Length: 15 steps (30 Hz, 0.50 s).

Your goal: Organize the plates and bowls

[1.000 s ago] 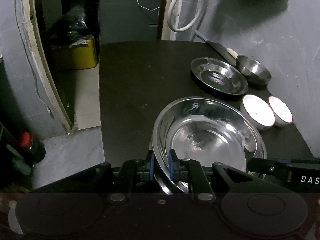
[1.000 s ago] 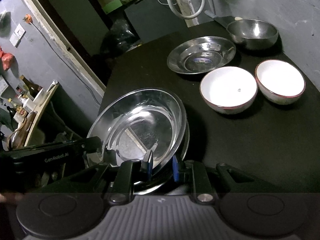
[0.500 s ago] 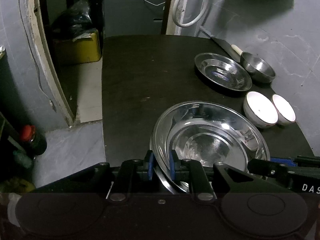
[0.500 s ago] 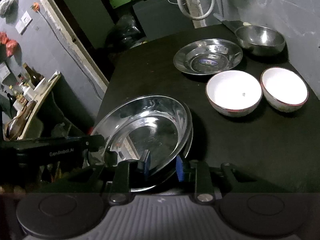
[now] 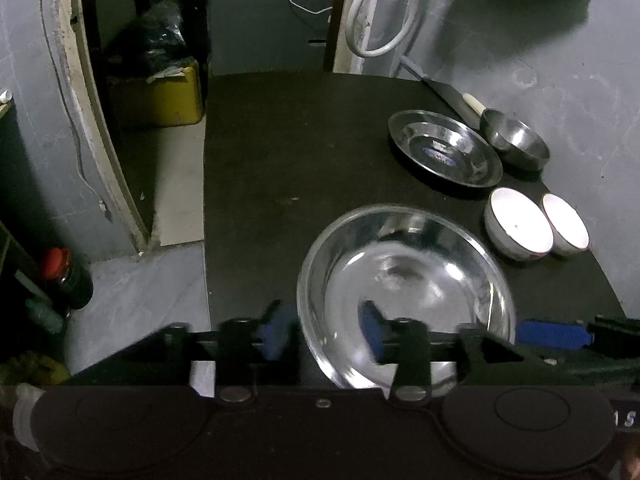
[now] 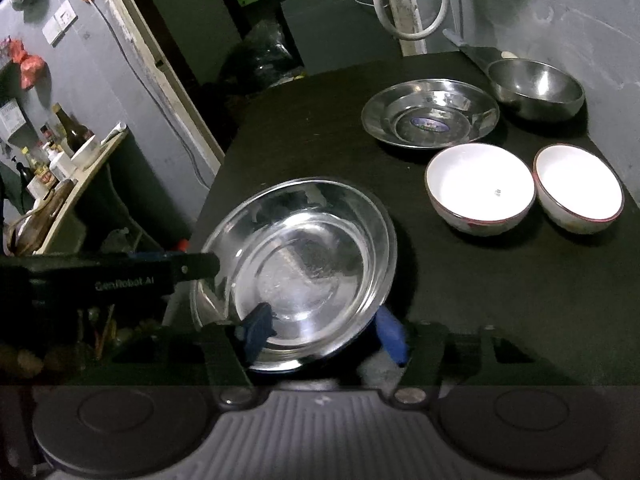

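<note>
Both grippers have just been opening: the left gripper (image 5: 326, 332) stands wide astride the near rim of the big plate (image 5: 404, 280), pads clear of it, and the right gripper (image 6: 320, 332) likewise straddles the plate's rim without pressing. So the plate lies released, flat on the black table (image 5: 280, 160), near its front edge. Beyond the plate to the right sit two white bowls (image 6: 480, 188) side by side; behind them a smaller steel plate (image 6: 430, 118), with a steel bowl (image 6: 536, 88) beside it. By my judgement one plate is placed; stacking the bowls and the smaller plate remains.
</note>
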Available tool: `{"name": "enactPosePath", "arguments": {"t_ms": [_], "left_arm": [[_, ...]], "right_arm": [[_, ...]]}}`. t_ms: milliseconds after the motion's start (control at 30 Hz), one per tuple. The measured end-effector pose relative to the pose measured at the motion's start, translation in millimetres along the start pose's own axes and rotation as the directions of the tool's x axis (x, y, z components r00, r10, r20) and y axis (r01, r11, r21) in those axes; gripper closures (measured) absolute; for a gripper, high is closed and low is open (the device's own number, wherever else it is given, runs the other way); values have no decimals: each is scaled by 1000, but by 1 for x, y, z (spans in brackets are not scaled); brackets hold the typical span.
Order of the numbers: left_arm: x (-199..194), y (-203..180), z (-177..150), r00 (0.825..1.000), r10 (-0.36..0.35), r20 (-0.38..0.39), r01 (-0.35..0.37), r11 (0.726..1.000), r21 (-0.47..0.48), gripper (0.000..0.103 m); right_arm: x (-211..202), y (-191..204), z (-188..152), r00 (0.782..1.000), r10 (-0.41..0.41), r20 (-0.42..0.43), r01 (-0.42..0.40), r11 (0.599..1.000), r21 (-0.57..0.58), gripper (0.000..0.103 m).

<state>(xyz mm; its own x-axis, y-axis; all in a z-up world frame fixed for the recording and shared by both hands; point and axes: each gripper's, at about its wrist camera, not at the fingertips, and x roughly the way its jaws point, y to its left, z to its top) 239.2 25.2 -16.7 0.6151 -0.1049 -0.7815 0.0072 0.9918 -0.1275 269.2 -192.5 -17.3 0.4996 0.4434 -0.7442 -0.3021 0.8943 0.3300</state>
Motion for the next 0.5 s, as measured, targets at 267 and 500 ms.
{"name": "enactPosePath", "arguments": {"t_ms": [267, 500], "left_arm": [[-2, -5, 13, 998, 24, 61, -23, 1000, -18, 3], [9, -8, 39, 993, 56, 108, -56, 998, -2, 1]], "right_arm": [[-4, -3, 0, 1000, -16, 12, 16, 1000, 3, 8], [-29, -27, 21, 989, 15, 149, -25, 998, 63, 0]]}}
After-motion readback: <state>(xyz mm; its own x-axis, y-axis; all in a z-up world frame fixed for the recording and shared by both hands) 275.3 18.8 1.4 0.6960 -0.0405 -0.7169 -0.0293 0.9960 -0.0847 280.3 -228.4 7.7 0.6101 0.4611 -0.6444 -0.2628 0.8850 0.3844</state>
